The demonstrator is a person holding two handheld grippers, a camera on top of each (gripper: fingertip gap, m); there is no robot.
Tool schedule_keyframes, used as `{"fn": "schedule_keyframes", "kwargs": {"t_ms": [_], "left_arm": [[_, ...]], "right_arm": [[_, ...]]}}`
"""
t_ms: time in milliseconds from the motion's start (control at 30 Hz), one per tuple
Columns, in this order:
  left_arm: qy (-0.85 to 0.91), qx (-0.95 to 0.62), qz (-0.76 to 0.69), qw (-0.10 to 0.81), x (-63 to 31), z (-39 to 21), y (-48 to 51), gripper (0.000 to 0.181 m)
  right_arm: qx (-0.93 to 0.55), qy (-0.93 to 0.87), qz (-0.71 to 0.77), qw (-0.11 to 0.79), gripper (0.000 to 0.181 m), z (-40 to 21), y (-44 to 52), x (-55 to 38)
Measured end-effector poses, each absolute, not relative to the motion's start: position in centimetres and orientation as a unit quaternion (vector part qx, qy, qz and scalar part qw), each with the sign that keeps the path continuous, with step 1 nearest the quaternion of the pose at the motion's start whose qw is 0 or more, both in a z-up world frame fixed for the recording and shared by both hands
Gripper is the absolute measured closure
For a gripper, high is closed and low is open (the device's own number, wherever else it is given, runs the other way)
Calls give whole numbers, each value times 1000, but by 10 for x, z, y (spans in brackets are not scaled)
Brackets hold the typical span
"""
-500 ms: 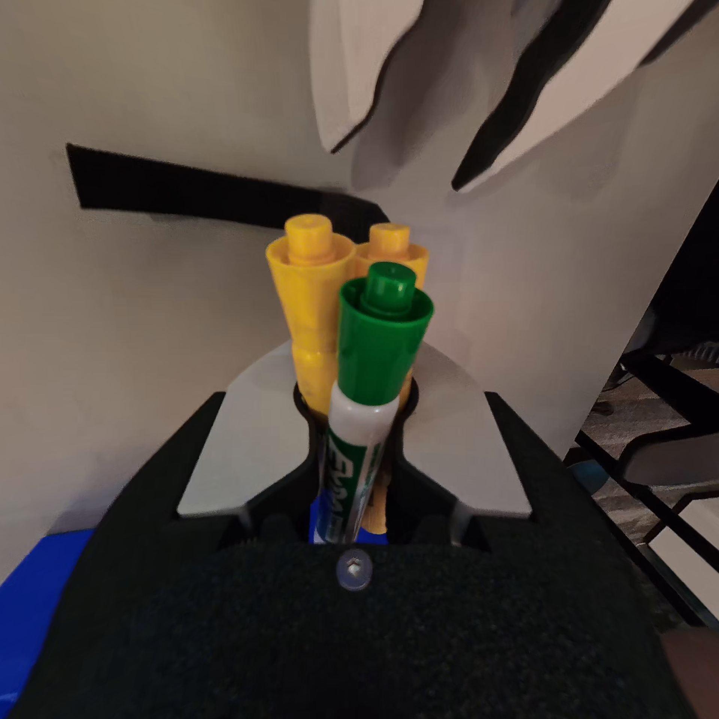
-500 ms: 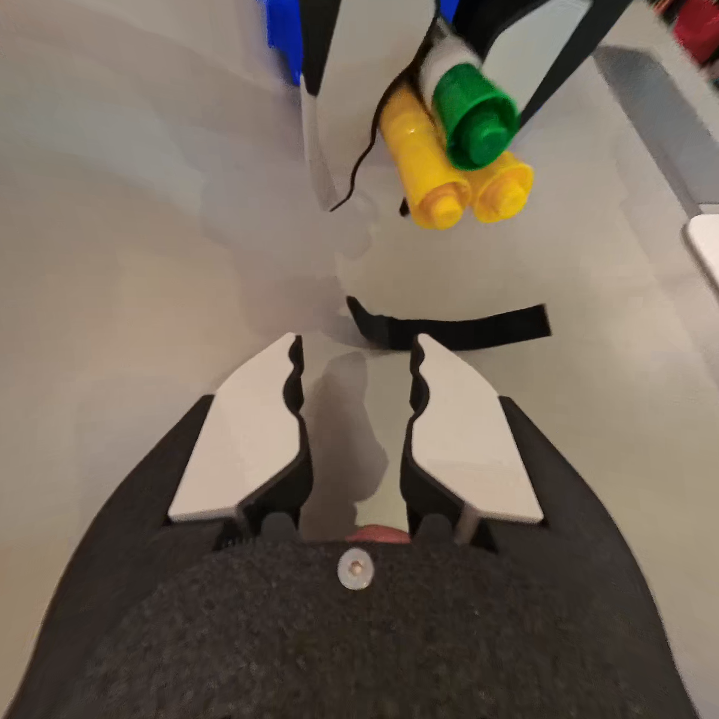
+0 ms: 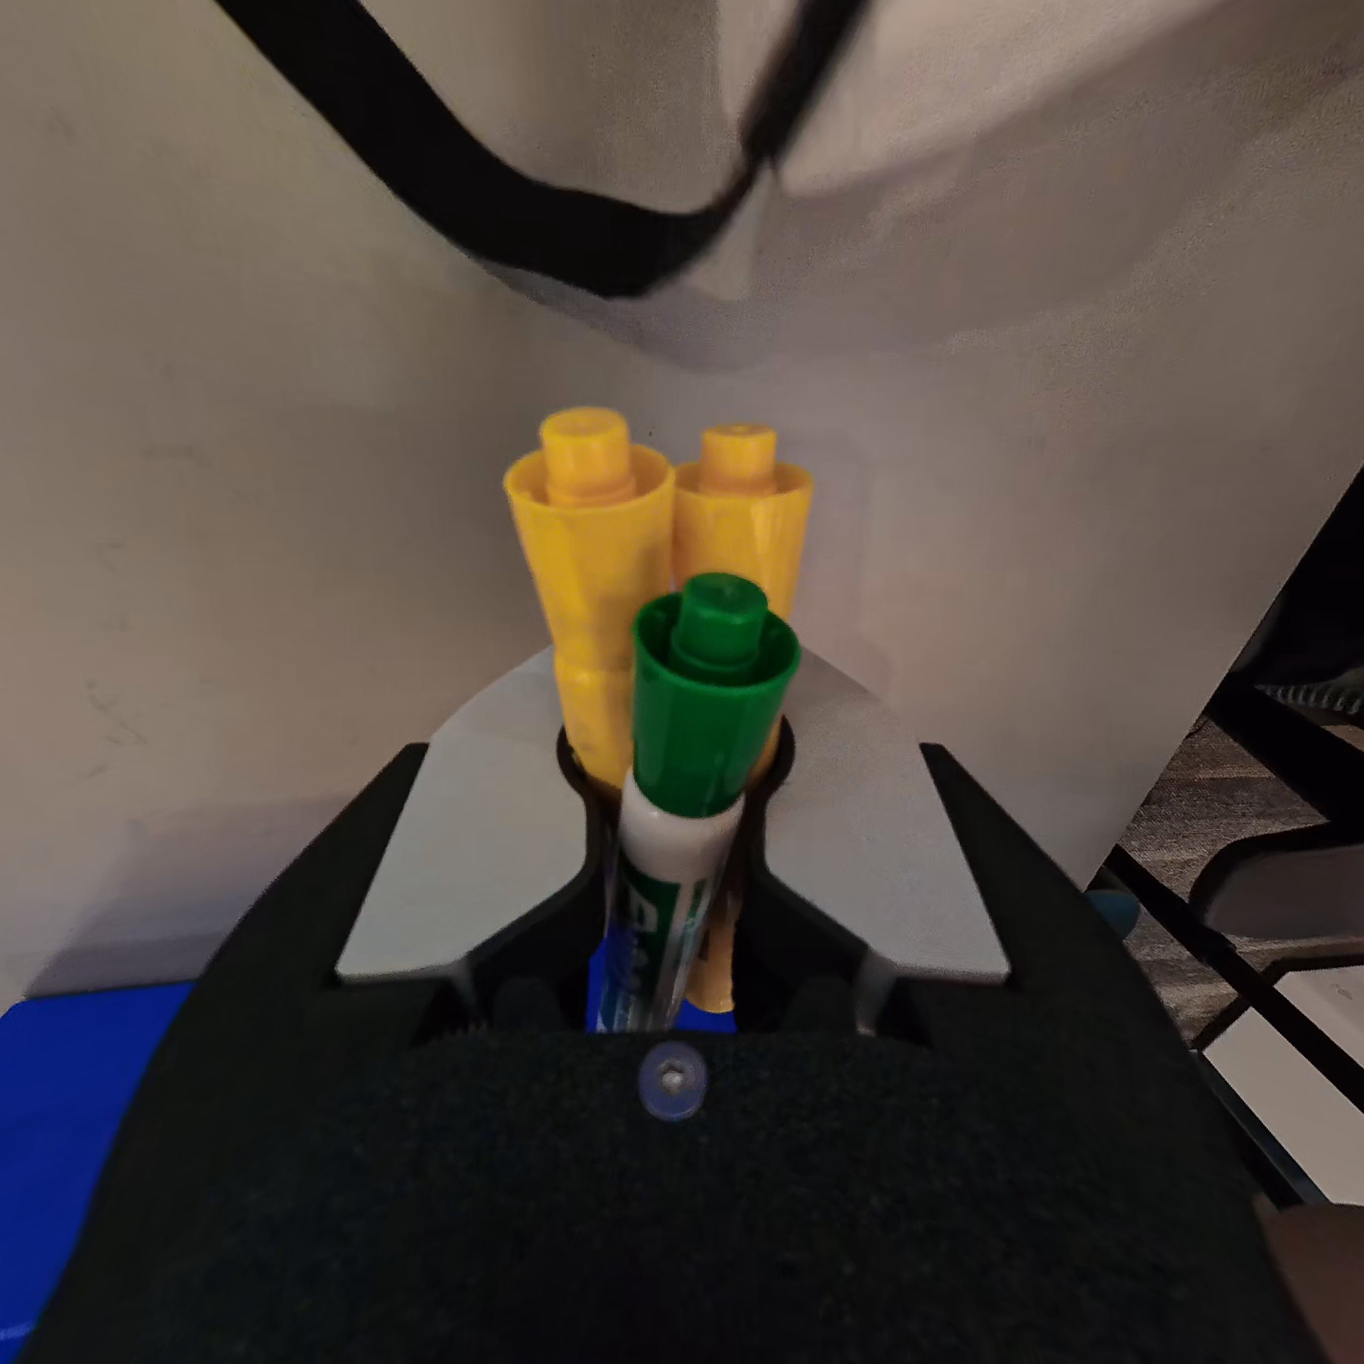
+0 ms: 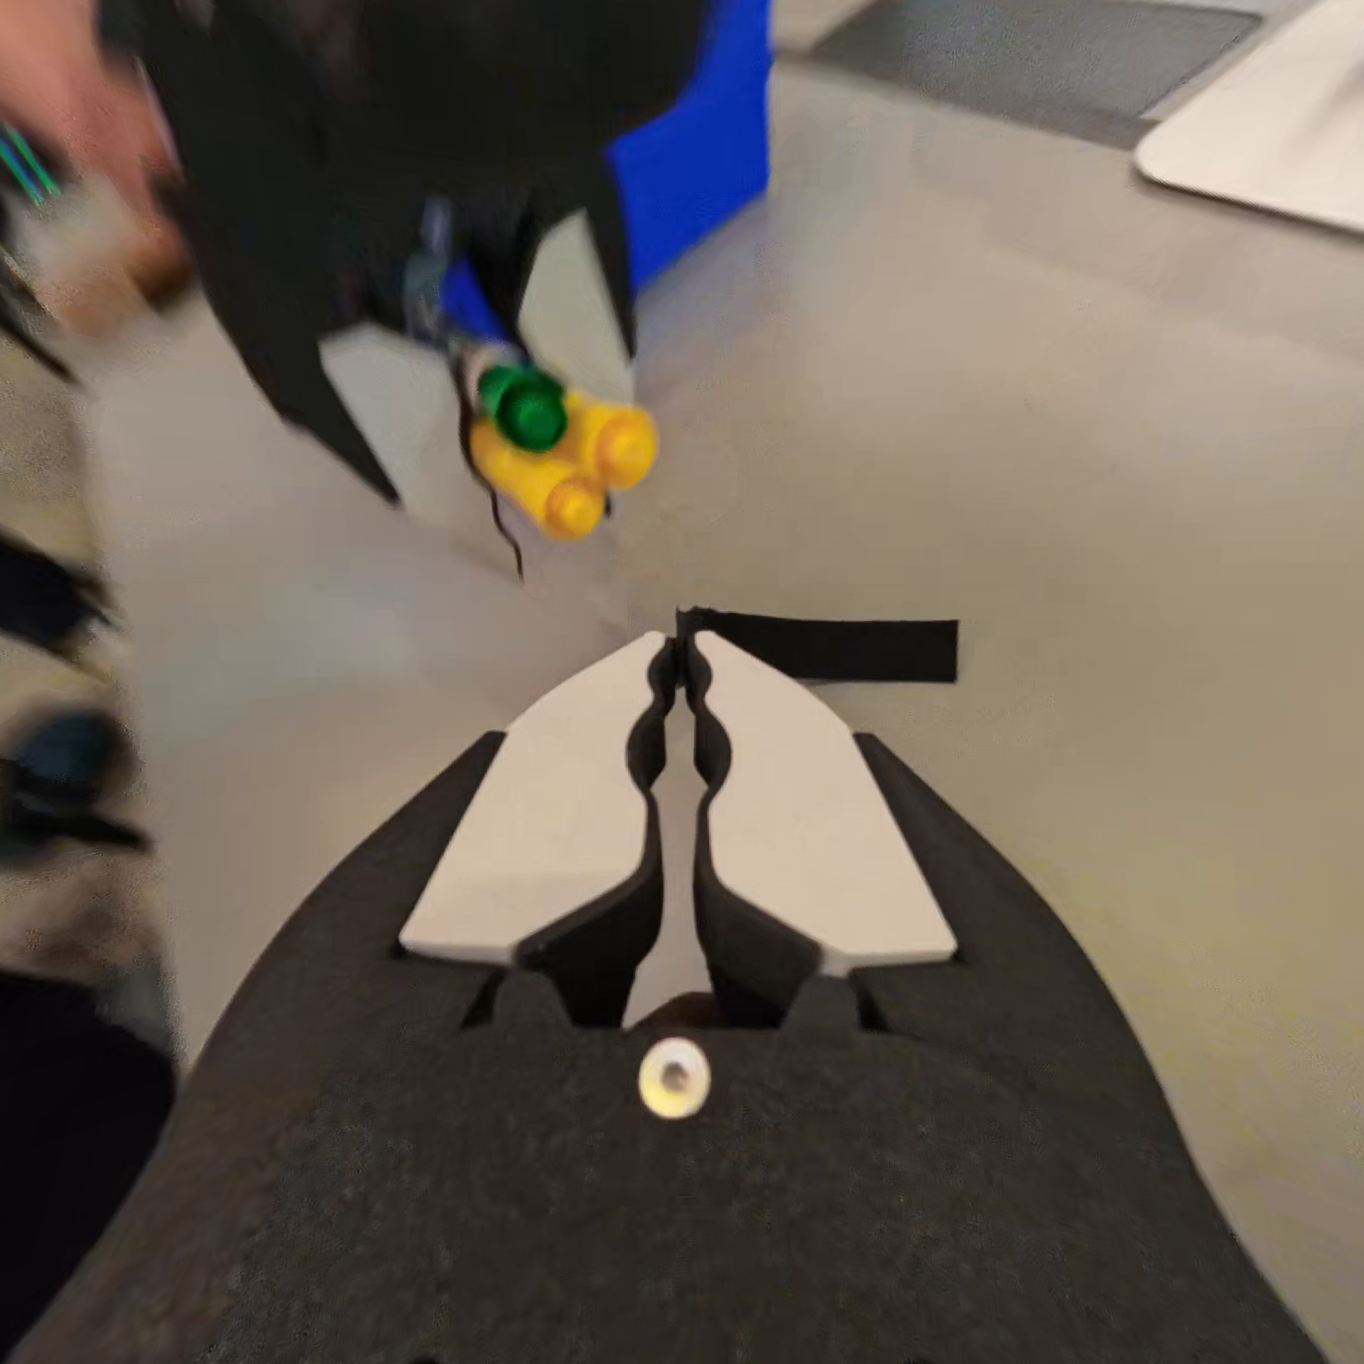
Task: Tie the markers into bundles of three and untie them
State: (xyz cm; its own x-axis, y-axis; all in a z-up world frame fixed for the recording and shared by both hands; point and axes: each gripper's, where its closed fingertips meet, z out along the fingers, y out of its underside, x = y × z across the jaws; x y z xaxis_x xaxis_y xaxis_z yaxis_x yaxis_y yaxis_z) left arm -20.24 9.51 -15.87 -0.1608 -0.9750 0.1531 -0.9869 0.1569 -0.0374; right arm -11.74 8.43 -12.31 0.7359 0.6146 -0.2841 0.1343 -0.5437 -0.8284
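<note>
My left gripper (image 3: 675, 745) is shut on three markers held above the grey table: one green marker (image 3: 701, 708) in front and two yellow markers (image 3: 598, 561) behind it. In the right wrist view the same bundle (image 4: 561, 443) shows at upper left, held by the left gripper (image 4: 472, 413). My right gripper (image 4: 683, 649) is shut on one end of a black strap (image 4: 834, 649); the strap's free end sticks out to the right. In the left wrist view the strap (image 3: 502, 177) hangs blurred across the top, lifted by the right gripper.
A blue object (image 4: 686, 162) lies on the table behind the left gripper, also at lower left in the left wrist view (image 3: 81, 1092). A white board (image 4: 1269, 133) lies at far right. The table edge and black chair legs (image 3: 1269, 849) are to the right.
My right gripper has closed on the end of the black strap and lifted it off the table. The left gripper still holds the three markers.
</note>
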Motion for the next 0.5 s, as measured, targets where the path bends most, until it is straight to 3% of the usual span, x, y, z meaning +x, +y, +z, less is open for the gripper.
{"fn": "schedule_keyframes", "kwargs": {"t_ms": [200, 500], "left_arm": [[-763, 641, 48, 65, -201, -163, 94, 141], [-767, 632, 3, 109, -189, -166, 92, 140]], "right_arm": [[-668, 59, 570, 474, 180, -85, 98, -91], [-499, 191, 651, 540, 181, -55, 99, -116]]}}
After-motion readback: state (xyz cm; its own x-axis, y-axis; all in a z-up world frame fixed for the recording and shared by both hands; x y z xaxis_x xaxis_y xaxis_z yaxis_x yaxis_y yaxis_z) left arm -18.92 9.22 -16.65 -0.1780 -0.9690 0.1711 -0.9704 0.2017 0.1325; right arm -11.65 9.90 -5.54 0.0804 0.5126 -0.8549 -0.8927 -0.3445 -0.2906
